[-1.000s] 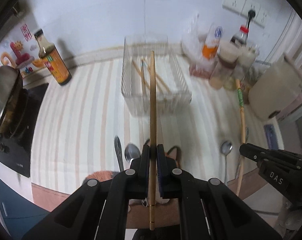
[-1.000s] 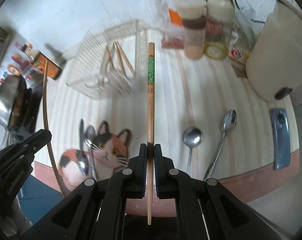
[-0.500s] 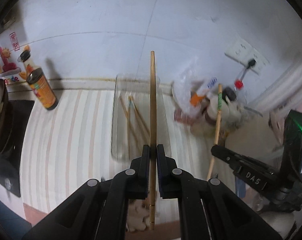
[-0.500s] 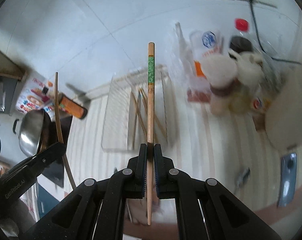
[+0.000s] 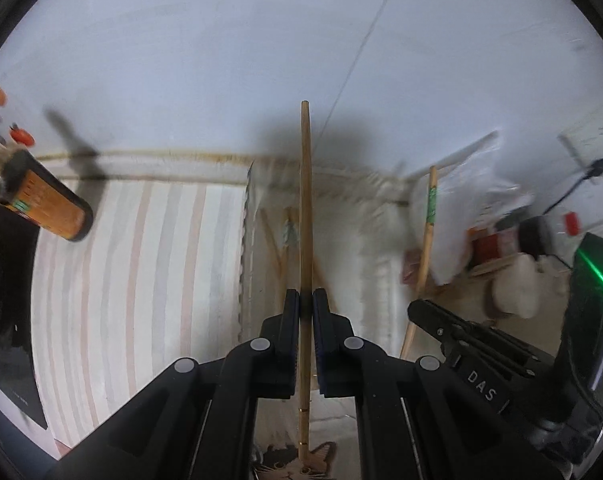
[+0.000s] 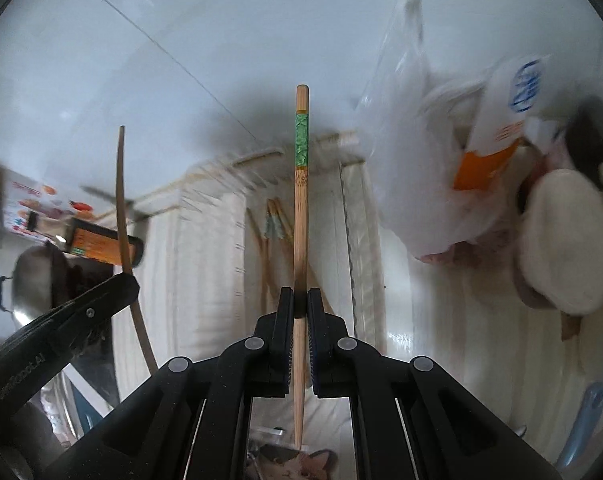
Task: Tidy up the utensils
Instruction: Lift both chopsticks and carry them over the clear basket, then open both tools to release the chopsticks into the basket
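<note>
Pinching plain chopstick dead centre, left gripper clamping tight. Right gripper squeezing green-banded chopstick same way. Both hanging over wire rack mid-frame, more chopsticks lying inside.

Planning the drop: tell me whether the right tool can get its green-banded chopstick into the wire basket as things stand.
Probably yes. The right tool holds the green-banded chopstick over the wire basket, whose open top looks unobstructed; only chopsticks lie inside.

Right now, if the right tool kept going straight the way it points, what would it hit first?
Probably the wire basket, where chopsticks already lie. The right tool holds a green-banded chopstick aimed over it, though blur leaves depth uncertain.
</note>
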A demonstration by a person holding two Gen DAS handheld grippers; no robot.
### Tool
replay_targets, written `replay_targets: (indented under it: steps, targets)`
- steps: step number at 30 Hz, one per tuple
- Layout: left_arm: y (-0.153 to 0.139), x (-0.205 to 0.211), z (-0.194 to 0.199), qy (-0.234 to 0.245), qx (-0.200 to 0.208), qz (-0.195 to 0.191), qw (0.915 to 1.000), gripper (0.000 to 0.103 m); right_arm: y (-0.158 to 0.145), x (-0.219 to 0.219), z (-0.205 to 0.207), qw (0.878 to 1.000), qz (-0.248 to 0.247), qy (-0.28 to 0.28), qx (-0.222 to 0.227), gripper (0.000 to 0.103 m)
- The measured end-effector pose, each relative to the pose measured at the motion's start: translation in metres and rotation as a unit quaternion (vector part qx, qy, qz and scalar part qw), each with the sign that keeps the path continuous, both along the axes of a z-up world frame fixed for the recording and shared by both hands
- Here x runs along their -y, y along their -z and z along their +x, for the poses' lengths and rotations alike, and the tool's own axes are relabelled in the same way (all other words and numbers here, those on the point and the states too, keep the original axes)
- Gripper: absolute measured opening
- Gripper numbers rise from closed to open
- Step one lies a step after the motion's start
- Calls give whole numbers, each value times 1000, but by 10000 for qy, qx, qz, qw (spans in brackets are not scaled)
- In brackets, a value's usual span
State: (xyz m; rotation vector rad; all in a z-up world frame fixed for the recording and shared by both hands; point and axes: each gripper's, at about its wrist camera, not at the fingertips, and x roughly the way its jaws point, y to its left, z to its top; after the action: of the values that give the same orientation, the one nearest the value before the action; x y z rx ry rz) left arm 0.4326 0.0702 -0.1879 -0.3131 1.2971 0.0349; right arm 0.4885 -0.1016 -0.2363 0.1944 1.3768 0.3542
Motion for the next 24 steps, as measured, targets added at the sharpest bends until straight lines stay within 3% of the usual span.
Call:
replay_targets:
  steps: [4, 9, 13, 16, 18, 22, 24]
  targets:
    - [27, -3, 8, 36, -343, -46, 9994, 5, 23, -11, 5, 9997, -184, -97, -125, 7]
    - [30, -4, 3, -52, -506, -83, 9987, 7, 33, -17, 3, 9988, -357, -223, -245, 9]
    - [15, -5, -11, -91, -311, 286, 9991, 13, 23, -11, -7, 9989, -443, -144, -63, 24]
    - [-1, -9, -30, -196, -47, 645, 9977, 34, 7, 3, -19, 9990, -431, 22, 105, 28]
    - [-13, -14, -47, -315, 199, 816, 9960, 54, -7, 16, -31, 9989, -371, 145, 231, 31]
    - [-29, -20, -81, -450, 567, 1056, 9918, 63, -31, 46, -59, 9983, -209, 356, 416, 36]
    - [-35, -22, -97, -491, 737, 1156, 9893, 85, -41, 63, -77, 9975, -141, 498, 472, 41]
